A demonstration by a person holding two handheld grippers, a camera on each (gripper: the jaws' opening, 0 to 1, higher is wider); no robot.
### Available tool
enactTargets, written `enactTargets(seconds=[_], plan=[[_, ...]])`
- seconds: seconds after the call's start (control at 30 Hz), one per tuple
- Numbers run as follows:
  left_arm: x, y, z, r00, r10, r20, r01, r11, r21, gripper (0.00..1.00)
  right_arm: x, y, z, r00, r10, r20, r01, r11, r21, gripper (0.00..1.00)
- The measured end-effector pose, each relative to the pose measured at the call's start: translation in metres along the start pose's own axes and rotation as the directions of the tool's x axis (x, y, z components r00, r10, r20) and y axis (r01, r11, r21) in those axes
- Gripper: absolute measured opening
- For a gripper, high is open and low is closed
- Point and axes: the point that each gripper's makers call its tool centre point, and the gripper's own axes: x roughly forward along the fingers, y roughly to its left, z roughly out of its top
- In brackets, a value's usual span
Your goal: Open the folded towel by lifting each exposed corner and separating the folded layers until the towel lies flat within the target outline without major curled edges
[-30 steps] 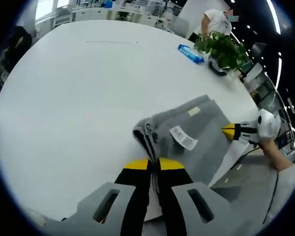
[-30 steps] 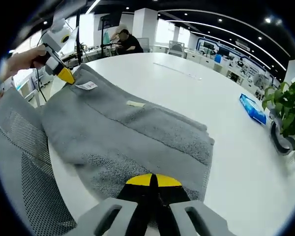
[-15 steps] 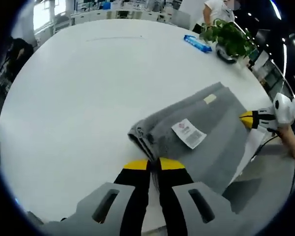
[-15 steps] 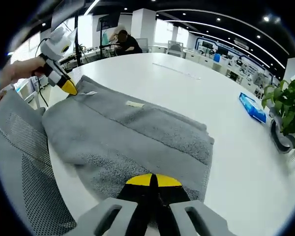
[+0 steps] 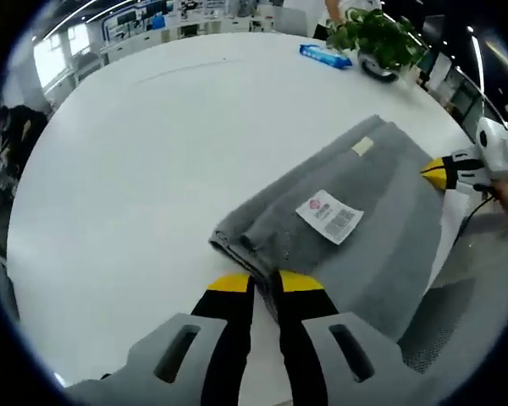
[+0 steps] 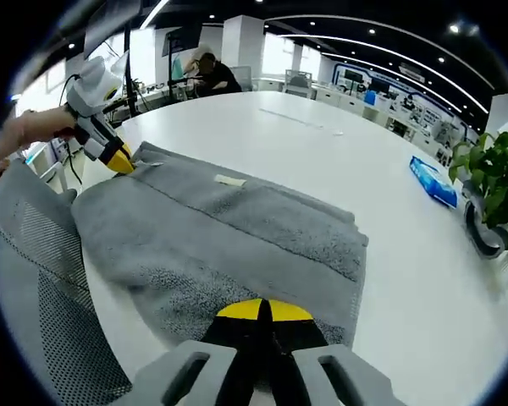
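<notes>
Left gripper view: the left hand-held gripper [image 5: 265, 282] pinches the near corner of the folded grey towel [image 5: 381, 211], which lies ahead and to its right on the white desk [image 5: 135, 169]. A label [image 5: 329, 215] faces up.

Right gripper view: the right hand-held gripper [image 6: 262, 310] nips the towel's [image 6: 237, 228] near edge. The left one [image 6: 117, 158] grips the far-left corner.

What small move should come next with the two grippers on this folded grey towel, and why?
Probably lift both grippers together to peel the top layer back. The left gripper is at one corner of the grey towel and the right gripper at another, jaws together at the cloth. The towel is folded, layers stacked at the edge, hanging off the white table by the mesh chair.
</notes>
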Motion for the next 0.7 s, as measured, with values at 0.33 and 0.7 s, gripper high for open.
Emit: enactTargets(seconds=[0.33, 0.7], plan=[[-0.035, 0.010, 0.026, 0.979, 0.078, 0.189, -0.071, 0.996, -0.045, 0.15, -0.012, 0.010, 0.041, 0.992, 0.007, 0.129, 0.002, 0.998, -0.070, 0.00], [-0.018, -0.056, 0.071, 0.970, -0.086, 0.229, 0.062, 0.992, 0.109, 0.11, -0.002, 0.121, 0.044, 0.915, 0.397, 0.071, -0.380, 0.908, -0.176, 0.00]])
